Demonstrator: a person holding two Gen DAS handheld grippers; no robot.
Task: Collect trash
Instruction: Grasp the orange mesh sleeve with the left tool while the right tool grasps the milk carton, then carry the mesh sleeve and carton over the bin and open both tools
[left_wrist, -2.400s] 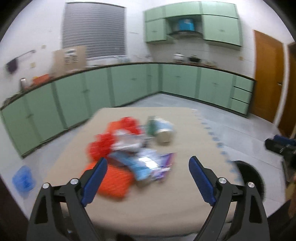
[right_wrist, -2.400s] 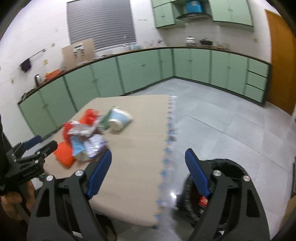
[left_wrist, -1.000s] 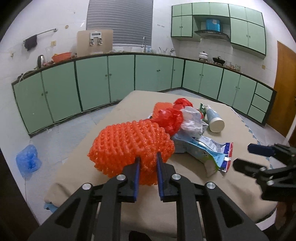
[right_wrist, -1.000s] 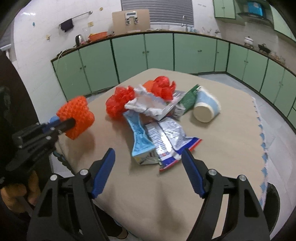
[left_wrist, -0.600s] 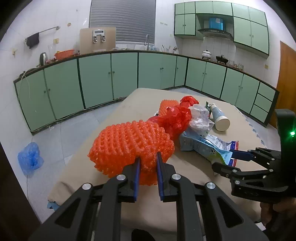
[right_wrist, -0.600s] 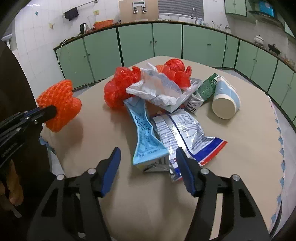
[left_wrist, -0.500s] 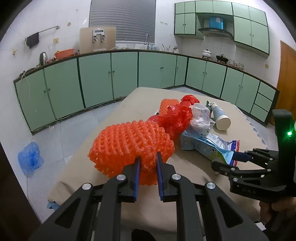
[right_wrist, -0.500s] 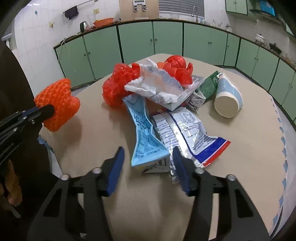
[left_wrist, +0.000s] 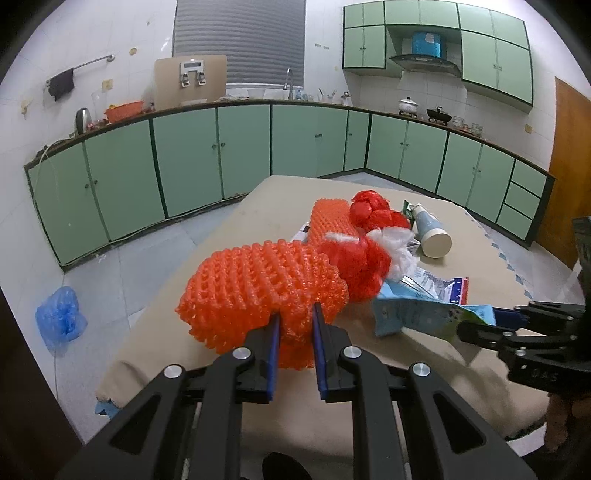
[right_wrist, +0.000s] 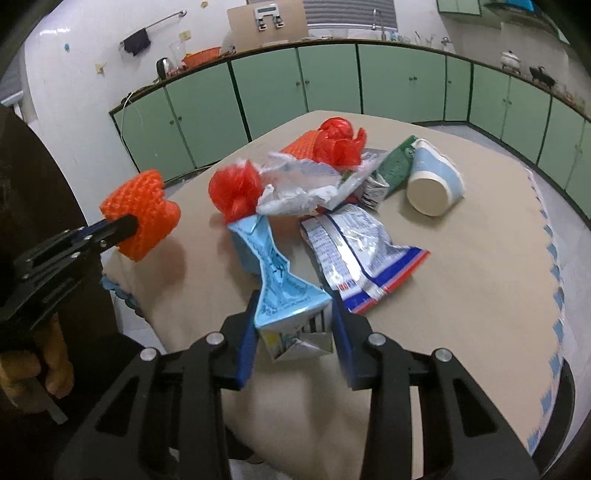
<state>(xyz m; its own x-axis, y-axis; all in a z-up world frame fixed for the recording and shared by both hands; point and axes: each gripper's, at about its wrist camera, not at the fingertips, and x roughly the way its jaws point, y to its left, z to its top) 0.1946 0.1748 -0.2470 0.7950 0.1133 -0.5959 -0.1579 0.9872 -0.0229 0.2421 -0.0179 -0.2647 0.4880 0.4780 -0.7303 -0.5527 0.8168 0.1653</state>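
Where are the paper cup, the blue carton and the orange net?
paper cup (right_wrist: 430, 195): right wrist view, its open mouth.
blue carton (right_wrist: 280, 291): right wrist view, its top face.
orange net (left_wrist: 258, 288): left wrist view, its middle.

Right gripper (right_wrist: 293, 325) seemingly around blue carton (right_wrist: 284, 288)

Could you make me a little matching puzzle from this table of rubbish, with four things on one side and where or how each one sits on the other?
Things:
1. orange foam net
2. blue carton
3. paper cup
4. snack wrapper

States:
A. lying on its side, open mouth toward the right wrist camera
B. flat on the table, beside the carton
C. pinched in the left gripper, lifted off the table
D. between the right gripper's closing jaws

Pairs: 1-C, 2-D, 3-A, 4-B
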